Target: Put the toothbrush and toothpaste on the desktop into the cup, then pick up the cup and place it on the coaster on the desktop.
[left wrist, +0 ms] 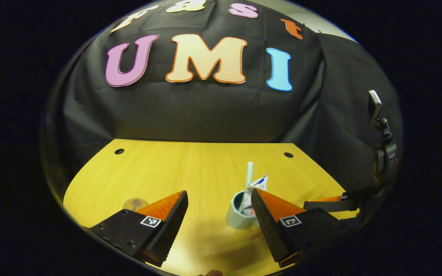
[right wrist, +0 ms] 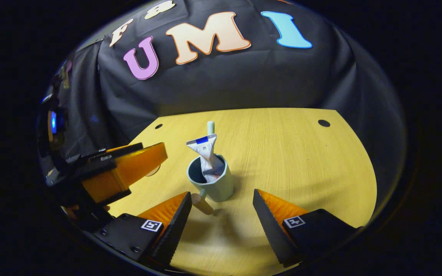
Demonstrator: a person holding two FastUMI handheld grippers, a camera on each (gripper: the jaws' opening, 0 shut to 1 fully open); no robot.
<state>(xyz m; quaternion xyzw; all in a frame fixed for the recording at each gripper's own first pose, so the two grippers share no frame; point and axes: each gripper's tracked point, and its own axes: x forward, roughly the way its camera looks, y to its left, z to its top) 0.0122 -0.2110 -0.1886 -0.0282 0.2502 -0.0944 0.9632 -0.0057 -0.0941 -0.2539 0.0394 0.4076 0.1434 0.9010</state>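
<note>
Black cloth wall behind; wooden worktop [right wrist: 301, 153] below it, with small dark holes near its far corners.

Left tool [left wrist: 219, 209] low over the worktop, fingers set wide apart, nothing between them. Right tool [right wrist: 220, 209] likewise wide apart and empty. In the right gripper view the left tool sits off to the left of the cup, held above the surface. In the left gripper view the right tool shows at the right edge, beyond the left tool's own right finger.

Cup [right wrist: 211, 181]: pale, upright on the worktop, dark inside. In the right gripper view it stands just ahead of the gap between the right tool's fingers, a short handle stub pointing back toward them. In the left gripper view the cup [left wrist: 240, 214] sits just beside the right finger, partly hidden by it.

Toothpaste [right wrist: 206, 157]: white tube standing in the cup, crimped end up, blue mark near the top.

Toothbrush [right wrist: 210, 127]: pale handle rising from the cup behind the tube.

Coaster [left wrist: 135, 203]: faint round disc on the worktop by the left finger, well apart from the cup.
</note>
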